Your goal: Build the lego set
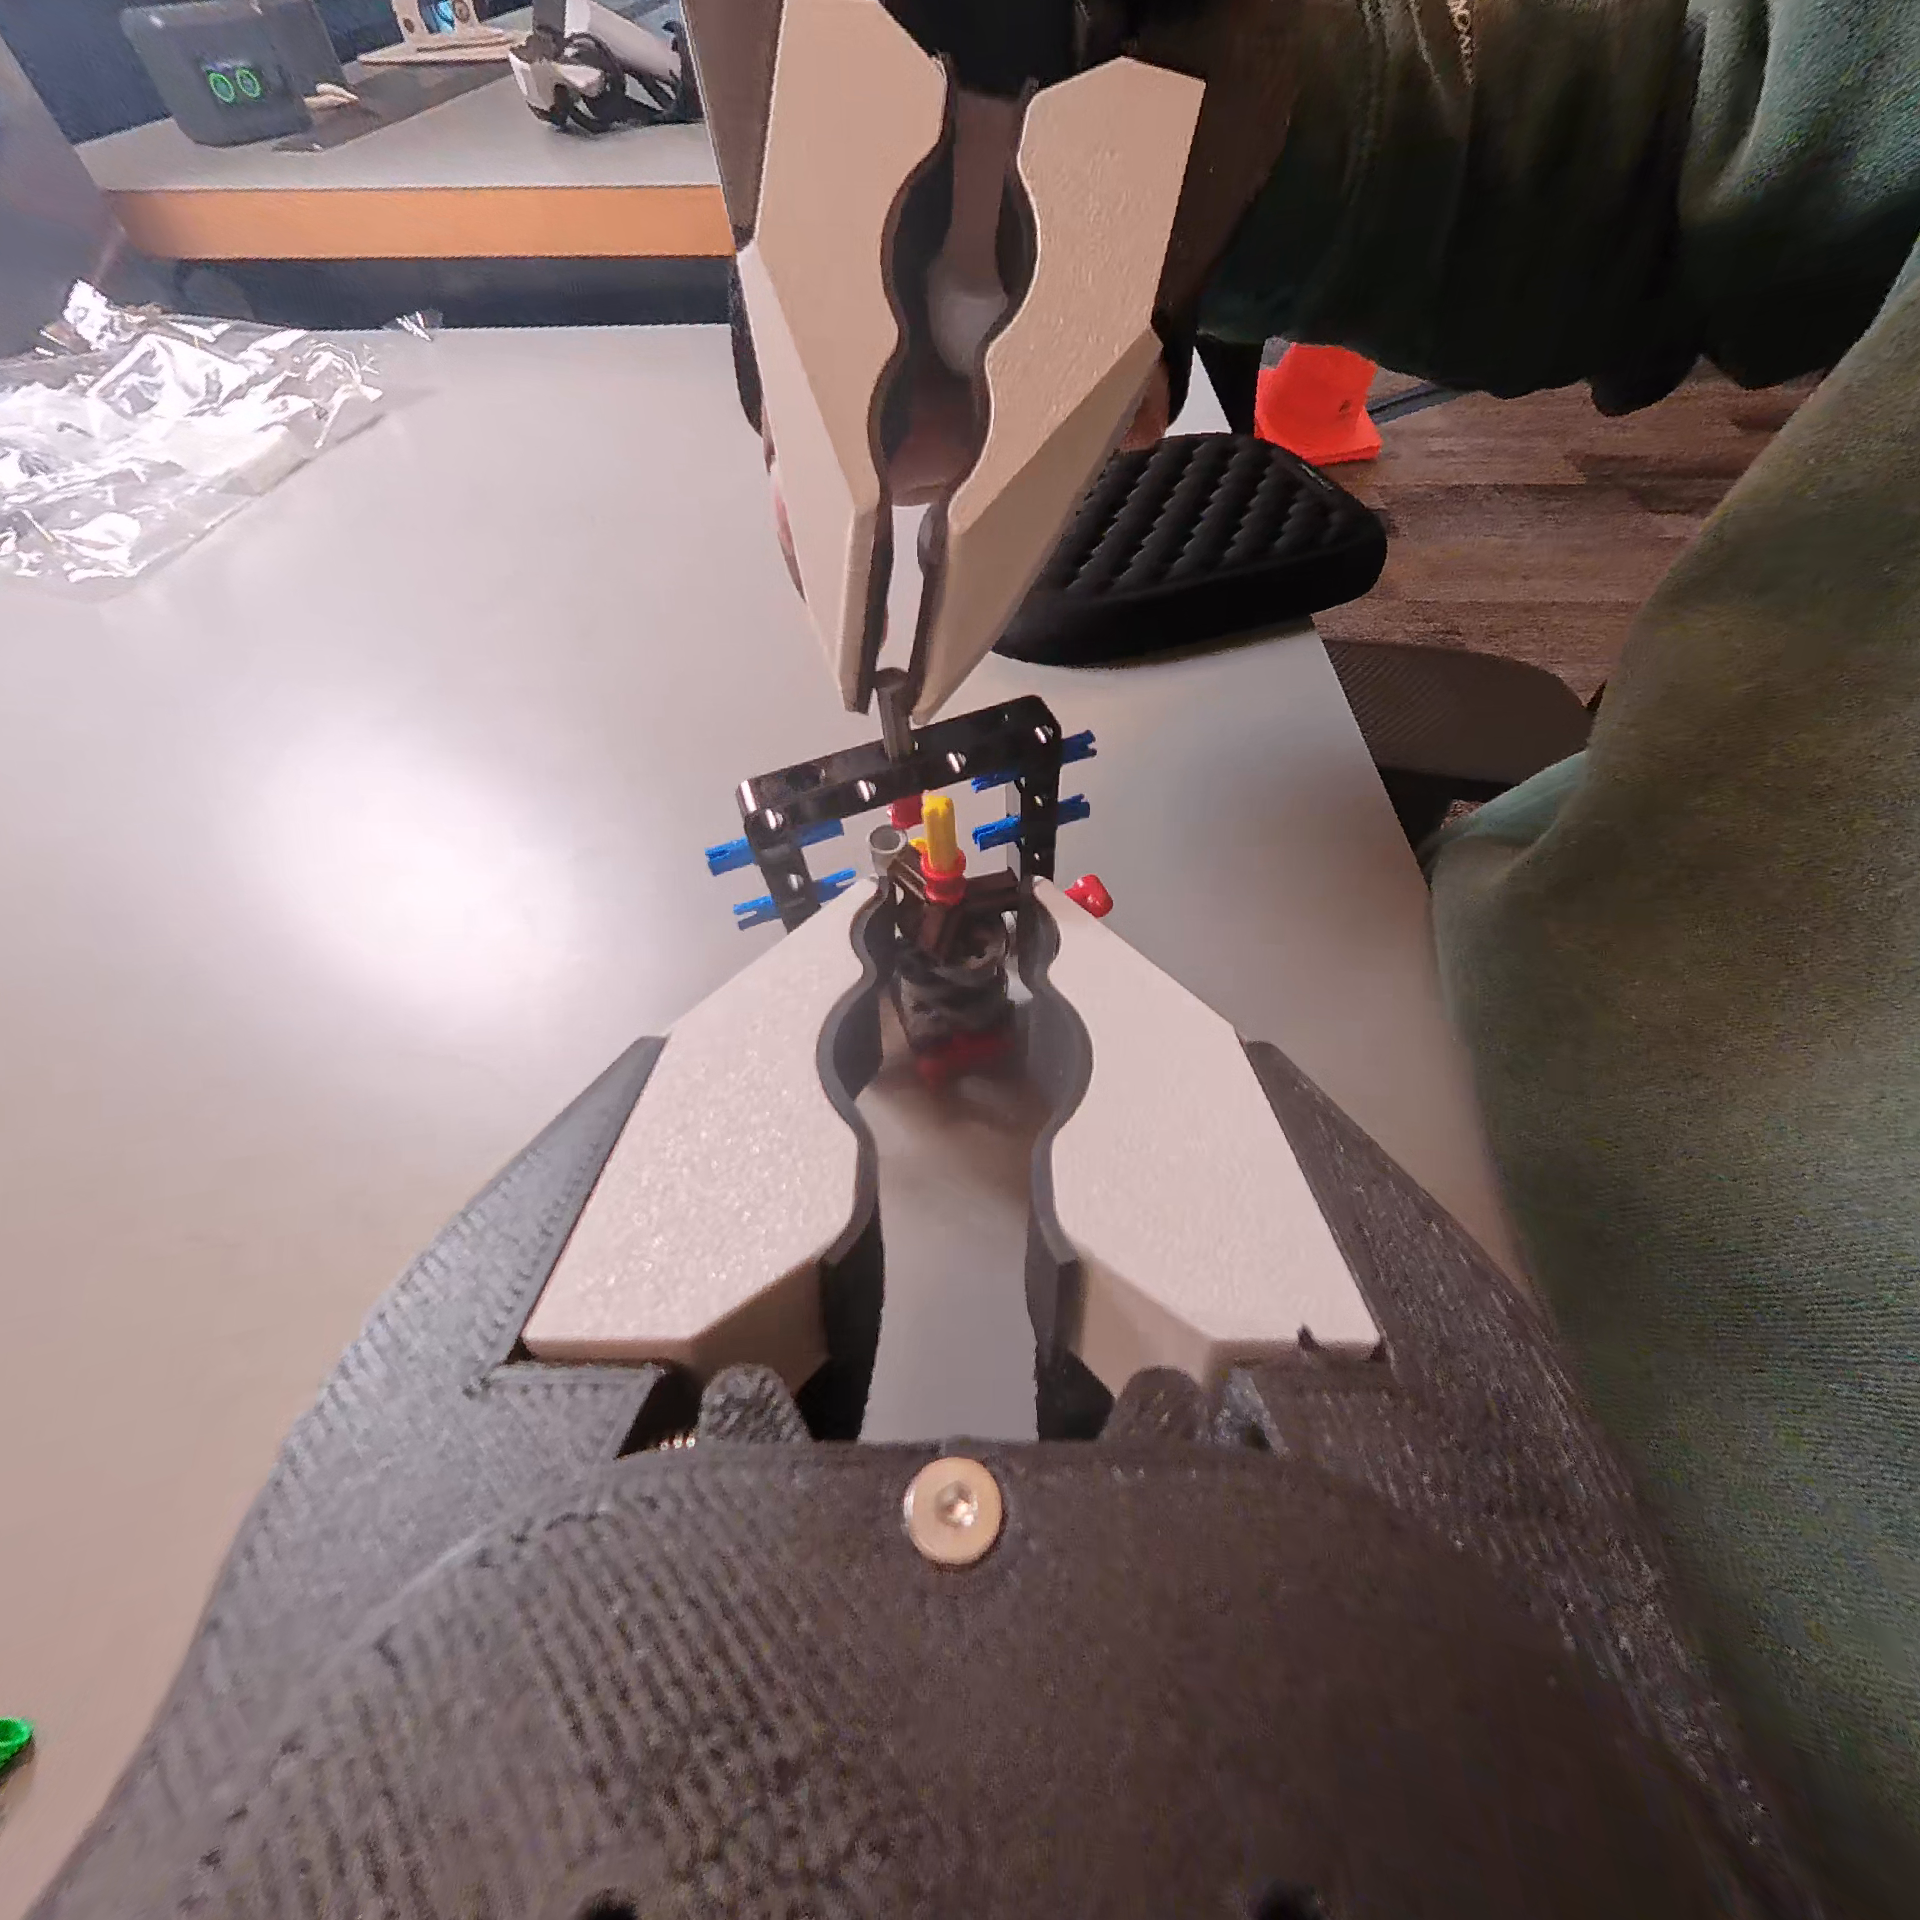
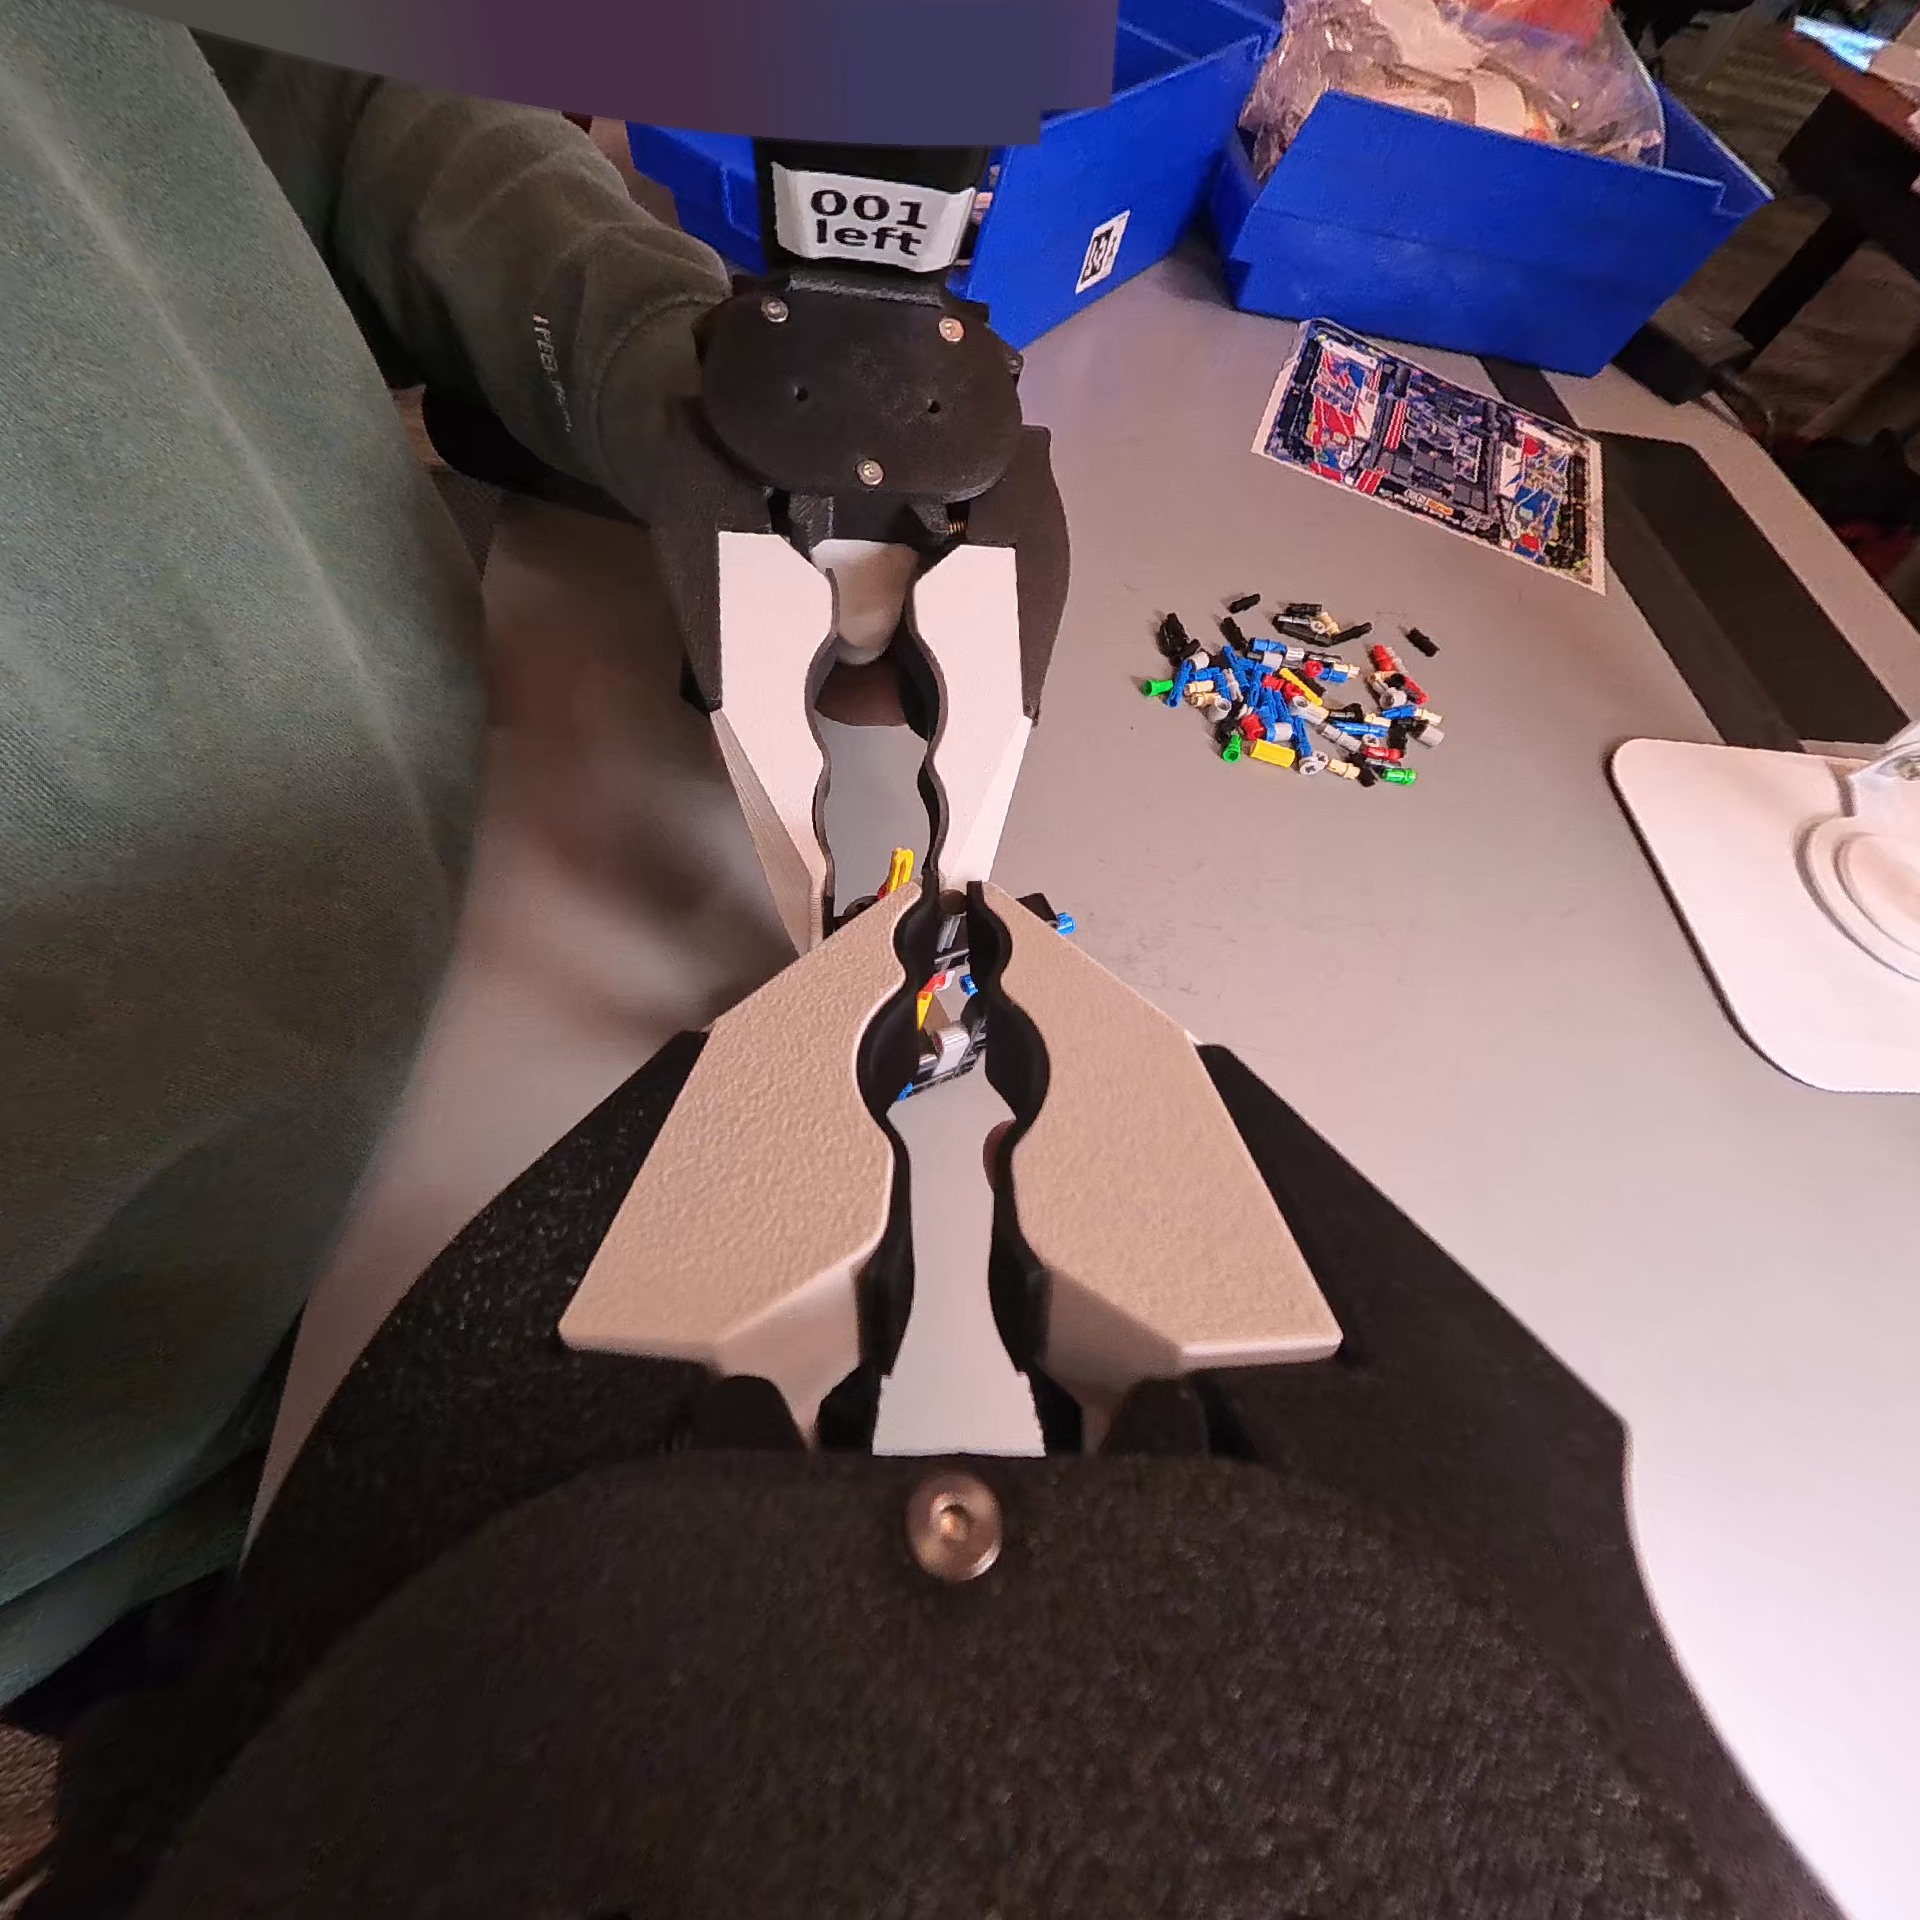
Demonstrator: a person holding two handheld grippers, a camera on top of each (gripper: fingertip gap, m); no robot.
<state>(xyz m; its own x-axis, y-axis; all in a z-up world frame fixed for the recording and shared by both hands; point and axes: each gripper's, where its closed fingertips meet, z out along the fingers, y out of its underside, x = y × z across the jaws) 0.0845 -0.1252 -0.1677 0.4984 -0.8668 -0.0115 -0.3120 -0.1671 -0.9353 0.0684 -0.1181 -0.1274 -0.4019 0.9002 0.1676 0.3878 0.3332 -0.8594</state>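
The lego assembly (image 1: 914, 831) is a black frame with blue pins on its sides, and a yellow axle and red bushes in the middle. My left gripper (image 1: 951, 920) is shut on its lower dark core and holds it upright over the grey table (image 1: 364, 883). My right gripper (image 1: 889, 704) comes down from above, shut on a small dark pin (image 1: 891, 727) whose end touches the frame's top beam. In the right wrist view, my right gripper (image 2: 948, 896) hides most of the assembly (image 2: 951, 1029), and the left gripper (image 2: 894, 883) faces it.
A pile of small loose lego pieces (image 2: 1294, 696) lies on the table to the right, with a printed sheet (image 2: 1434, 457) and blue bins (image 2: 1455, 239) behind it. A white stand base (image 2: 1766, 914) is at far right. Clear plastic bags (image 1: 135, 447) lie at left. A black chair seat (image 1: 1195, 540) is beyond the table edge. My right fingertips sit around 4 cm from my left ones. The white stand base (image 2: 1766, 914) sits 35 cm or so from the ends of my left fingers.
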